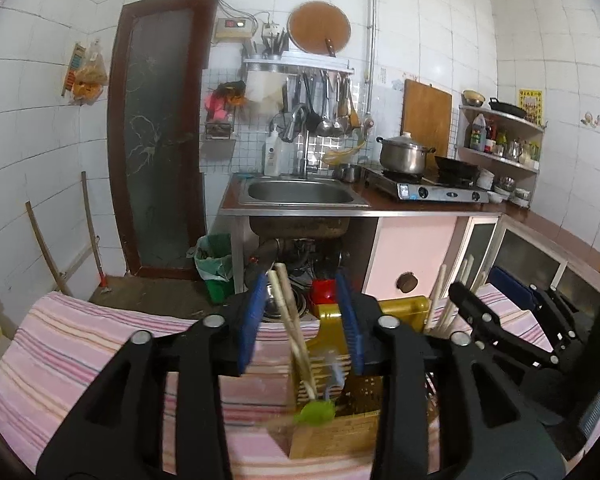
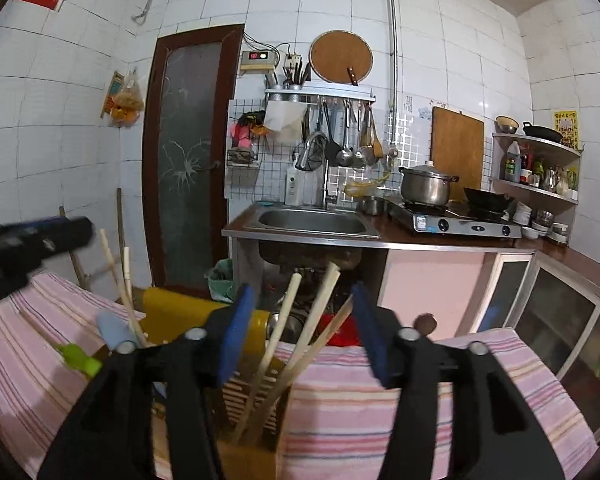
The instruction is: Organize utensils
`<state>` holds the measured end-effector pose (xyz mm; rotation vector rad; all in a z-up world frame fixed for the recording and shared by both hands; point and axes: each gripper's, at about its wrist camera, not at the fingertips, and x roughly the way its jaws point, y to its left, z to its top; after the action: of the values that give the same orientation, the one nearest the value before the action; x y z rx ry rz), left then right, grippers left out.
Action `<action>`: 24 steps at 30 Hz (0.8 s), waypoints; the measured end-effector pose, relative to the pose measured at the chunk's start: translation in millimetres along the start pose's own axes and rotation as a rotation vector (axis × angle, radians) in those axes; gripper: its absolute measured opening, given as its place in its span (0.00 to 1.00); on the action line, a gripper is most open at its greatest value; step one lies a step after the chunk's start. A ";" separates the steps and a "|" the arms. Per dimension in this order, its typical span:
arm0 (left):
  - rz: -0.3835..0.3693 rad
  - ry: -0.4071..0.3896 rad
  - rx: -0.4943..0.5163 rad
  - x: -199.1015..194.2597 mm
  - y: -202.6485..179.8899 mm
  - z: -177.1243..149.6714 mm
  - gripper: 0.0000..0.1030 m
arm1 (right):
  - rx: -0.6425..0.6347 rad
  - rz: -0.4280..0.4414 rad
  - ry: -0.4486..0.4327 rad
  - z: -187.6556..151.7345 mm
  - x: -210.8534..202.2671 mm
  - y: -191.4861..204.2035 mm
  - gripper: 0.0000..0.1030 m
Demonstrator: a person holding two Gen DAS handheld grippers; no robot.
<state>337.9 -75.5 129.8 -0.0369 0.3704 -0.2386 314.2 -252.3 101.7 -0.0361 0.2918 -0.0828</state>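
Observation:
A yellow-and-wood utensil holder (image 1: 332, 408) stands on a pink striped cloth (image 1: 100, 360). In the left wrist view my left gripper (image 1: 302, 312) is open above it, around two wooden chopsticks (image 1: 290, 320) and a green-and-blue brush (image 1: 316, 412) that stand in the holder. In the right wrist view my right gripper (image 2: 300, 324) is open around three wooden chopsticks (image 2: 296, 352) standing in the holder (image 2: 180, 316). The brush (image 2: 80, 360) and two chopsticks (image 2: 120, 280) show at the left. The left gripper (image 2: 32, 240) shows blurred at the far left.
Beyond the cloth is a kitchen counter with a steel sink (image 1: 300, 192), a gas stove with a pot (image 1: 404, 156) and a wok. Utensils hang on a wall rack (image 1: 324, 108). A green bin (image 1: 216, 264) stands by a brown door (image 1: 160, 132).

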 end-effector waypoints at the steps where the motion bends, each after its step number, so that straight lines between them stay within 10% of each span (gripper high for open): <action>1: 0.004 -0.011 -0.007 -12.4 3.2 2.3 0.51 | 0.001 -0.004 0.008 2.8 -7.4 -1.3 0.55; 9: 0.020 -0.075 0.002 -112.3 19.2 -15.8 0.95 | 0.022 -0.003 0.036 0.4 -91.4 -5.3 0.79; 24: 0.085 -0.073 0.002 -231.8 21.6 -146.6 0.95 | 0.089 0.018 0.093 -106.3 -231.2 13.1 0.96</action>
<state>79.9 1.7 73.5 -0.0280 0.2978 -0.1531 63.9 -221.7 65.4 0.0587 0.3808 -0.0792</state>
